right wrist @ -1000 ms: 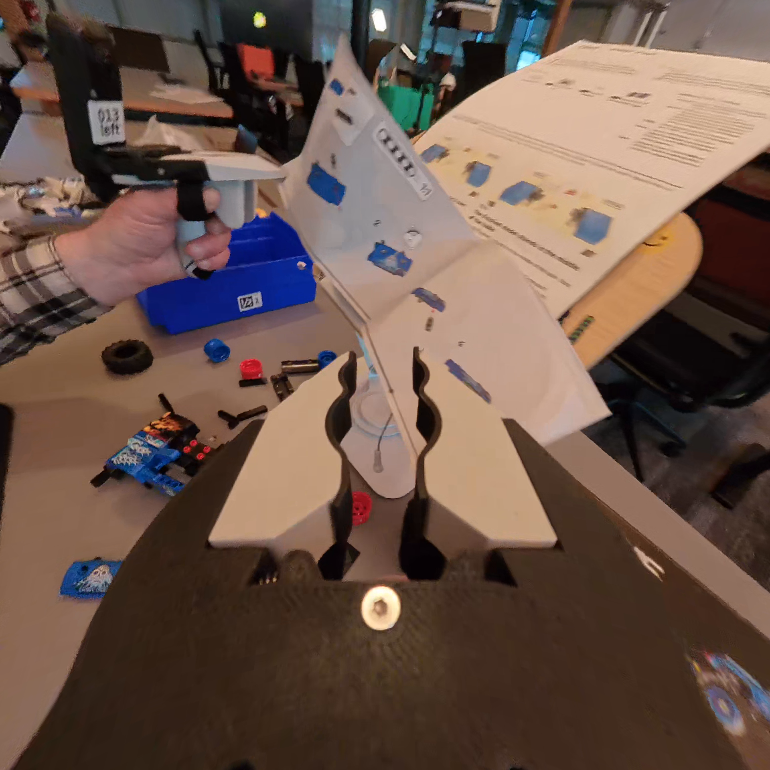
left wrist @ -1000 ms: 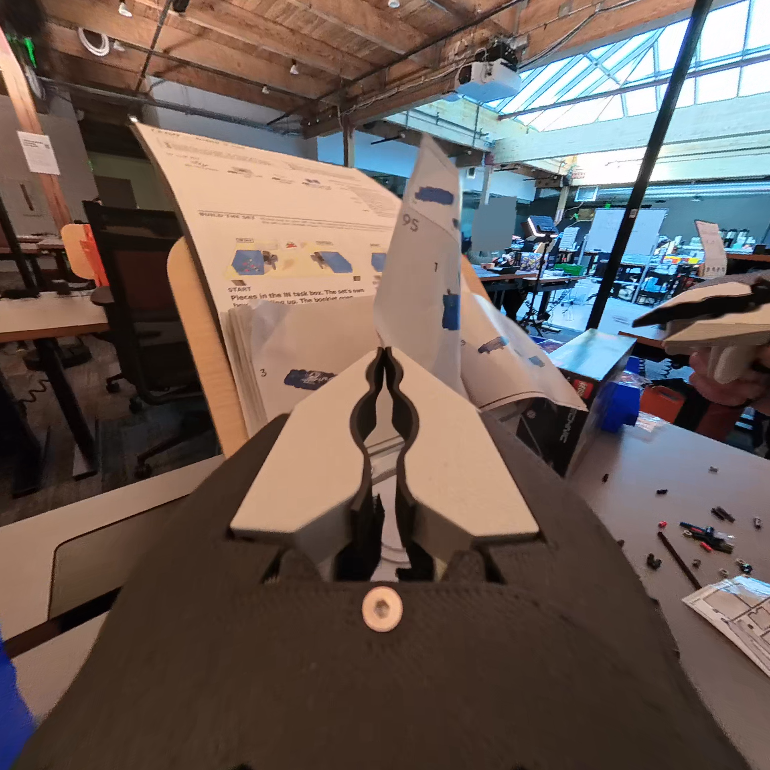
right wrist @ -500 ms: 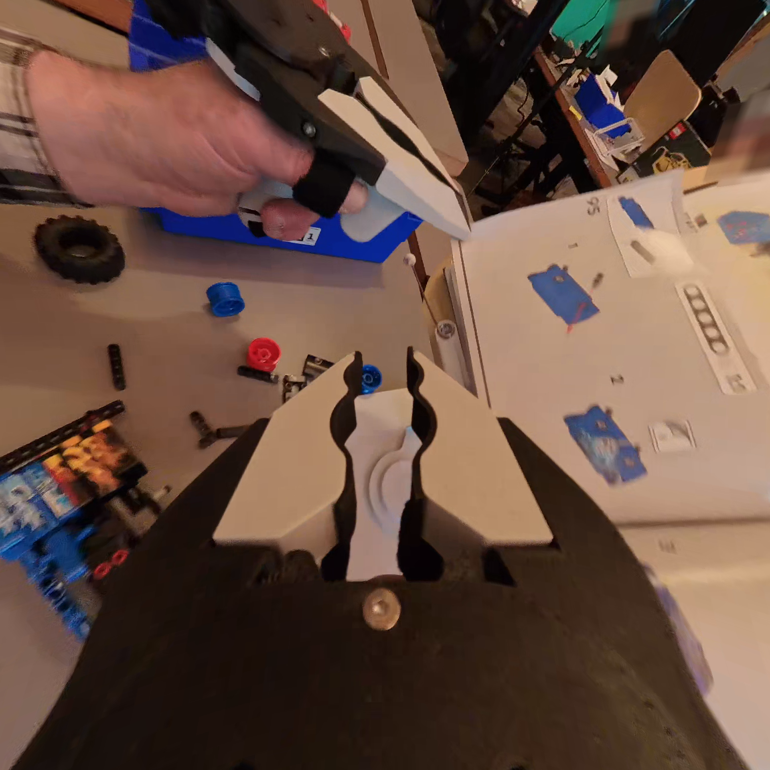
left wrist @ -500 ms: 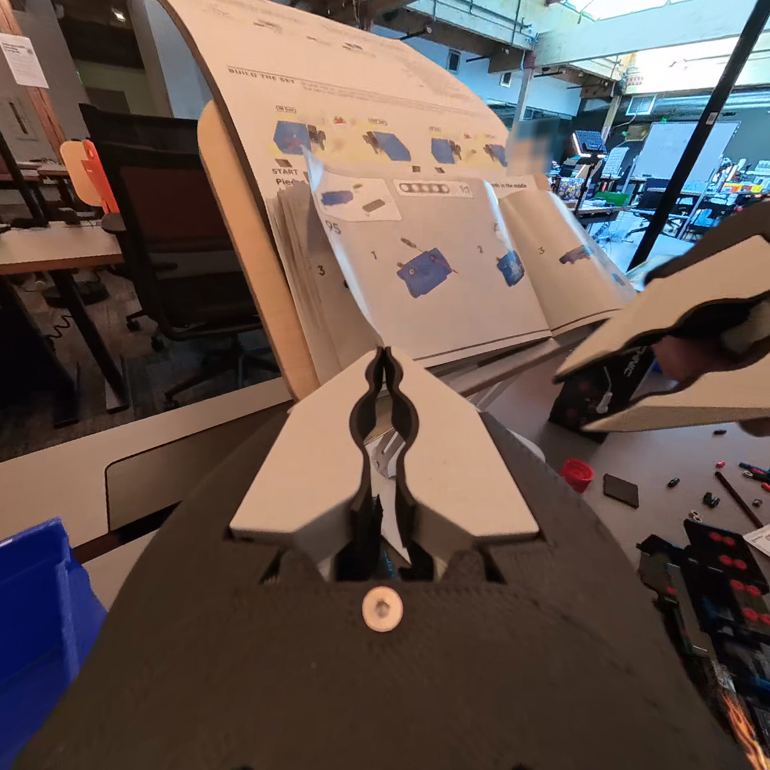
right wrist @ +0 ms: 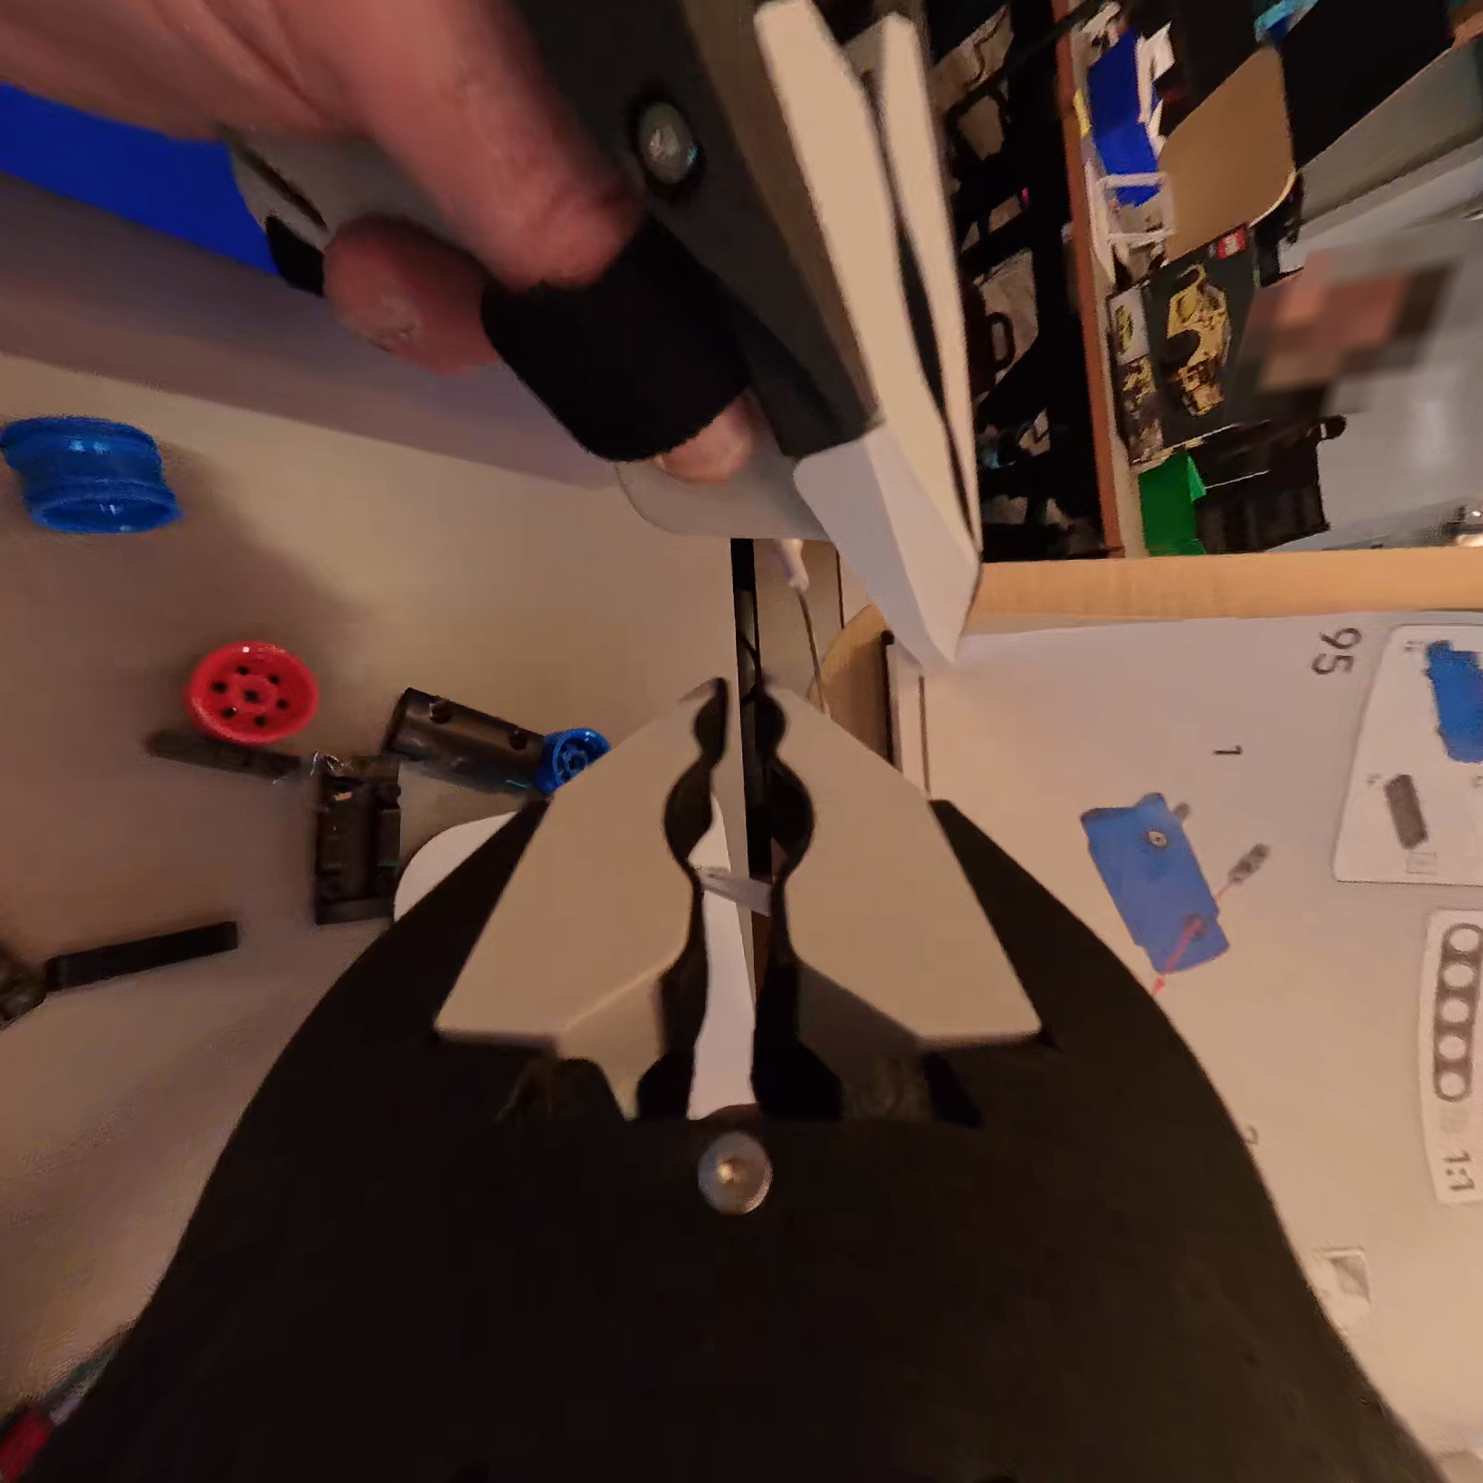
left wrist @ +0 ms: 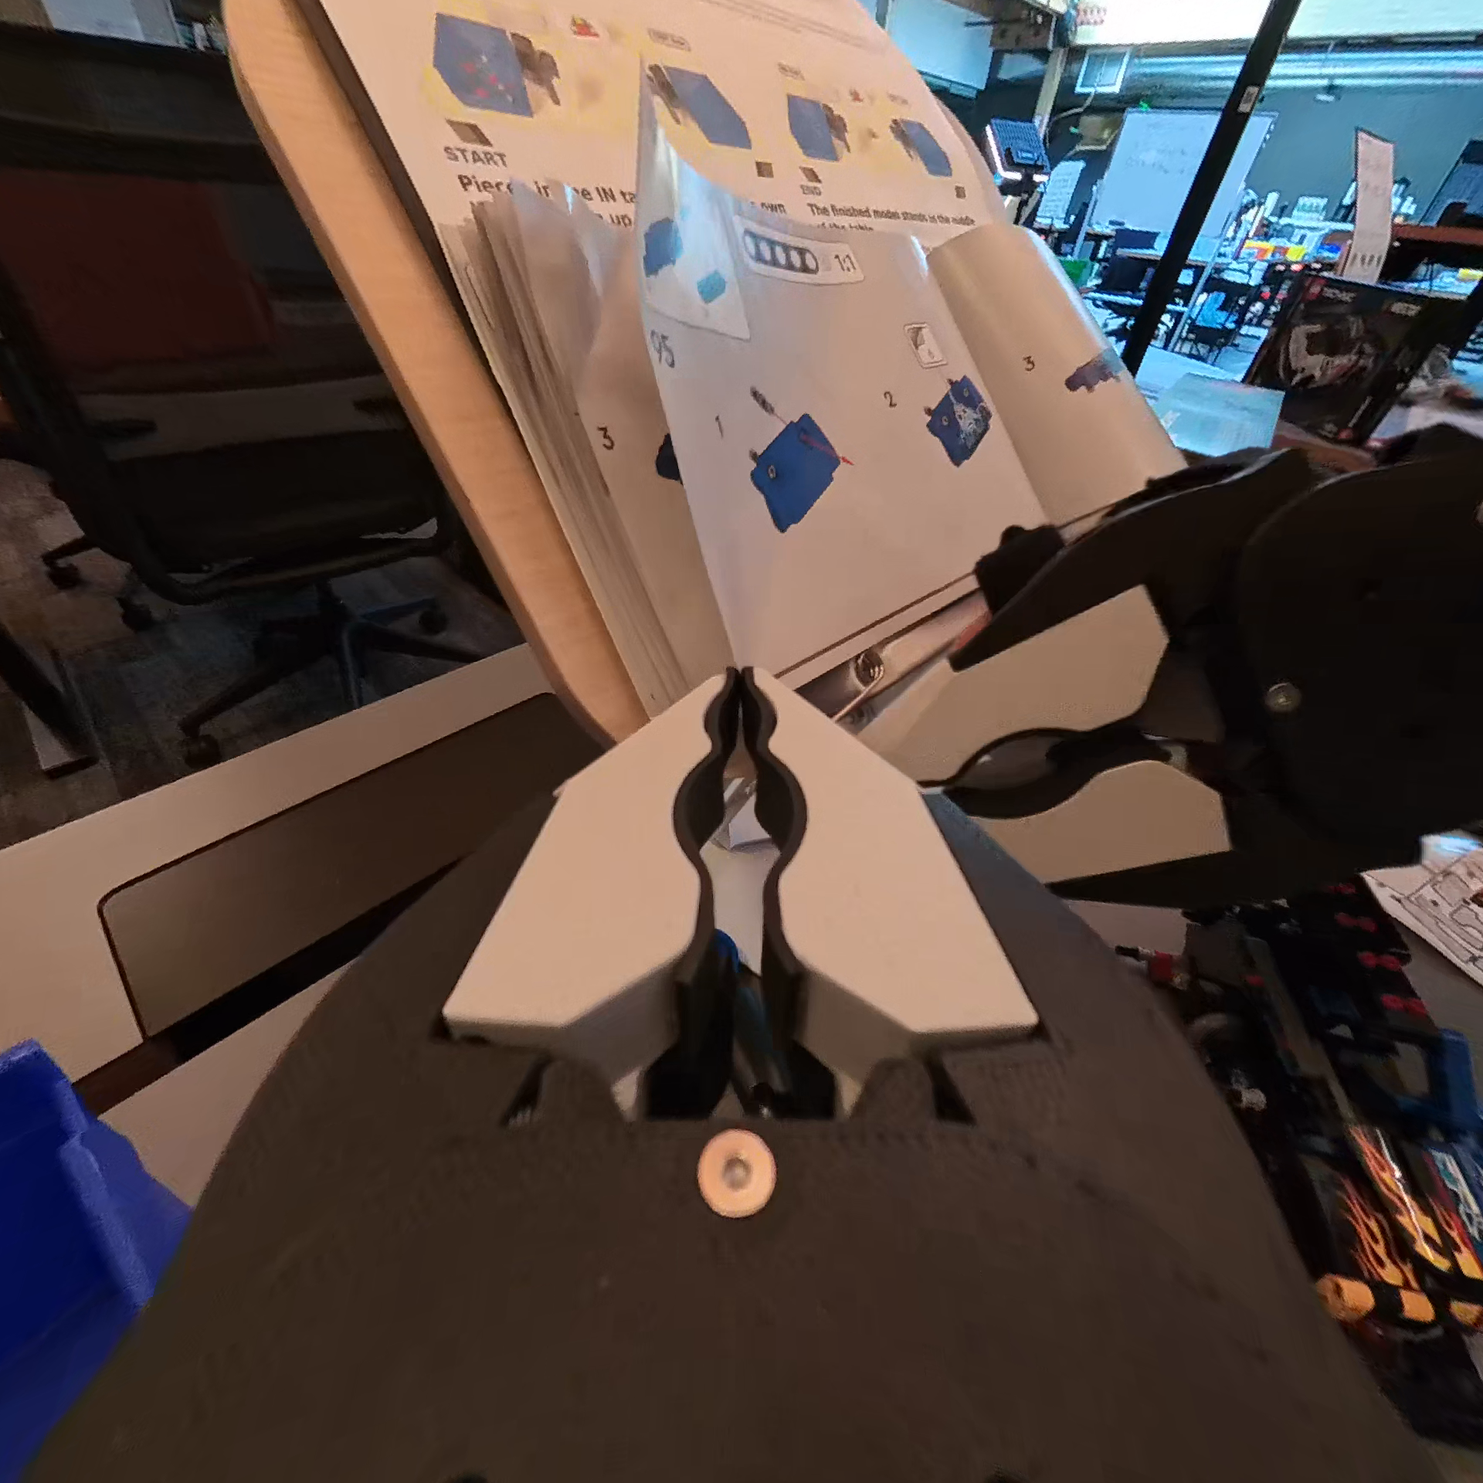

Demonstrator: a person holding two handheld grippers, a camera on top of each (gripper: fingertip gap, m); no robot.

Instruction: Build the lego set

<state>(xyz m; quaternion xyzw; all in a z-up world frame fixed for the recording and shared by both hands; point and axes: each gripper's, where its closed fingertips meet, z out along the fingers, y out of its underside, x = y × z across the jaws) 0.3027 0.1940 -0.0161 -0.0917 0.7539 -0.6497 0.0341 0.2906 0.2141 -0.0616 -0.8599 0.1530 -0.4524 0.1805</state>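
The instruction booklet (left wrist: 843, 481) lies open on a tilted wooden stand (left wrist: 401, 401), and one leaf still curls up at its top. My left gripper (left wrist: 740, 682) is shut and empty, just below the booklet's lower edge. In the right wrist view it (right wrist: 939, 610) touches a corner of the page (right wrist: 1204, 802). My right gripper (right wrist: 744, 698) is turned on its side at the stand's ledge, jaws a narrow gap apart with nothing held; it also shows in the left wrist view (left wrist: 939, 722). A partly built black and blue model (left wrist: 1364, 1164) lies at lower right.
Loose parts lie on the table: a blue rim (right wrist: 88, 473), a red rim (right wrist: 253, 690), black pieces (right wrist: 357, 834), a small blue piece (right wrist: 574, 754). A blue bin (left wrist: 56, 1204) stands at lower left. A dark set box (left wrist: 1348, 345) and a paper sheet (left wrist: 1436, 907) are at right. Some 5 cm of space lies between my two pairs of fingers.
The page held up a second ago has dropped flat onto the booklet. Both grippers have moved close to the stand's lower edge. The right gripper has rolled sideways and its jaws have narrowed.
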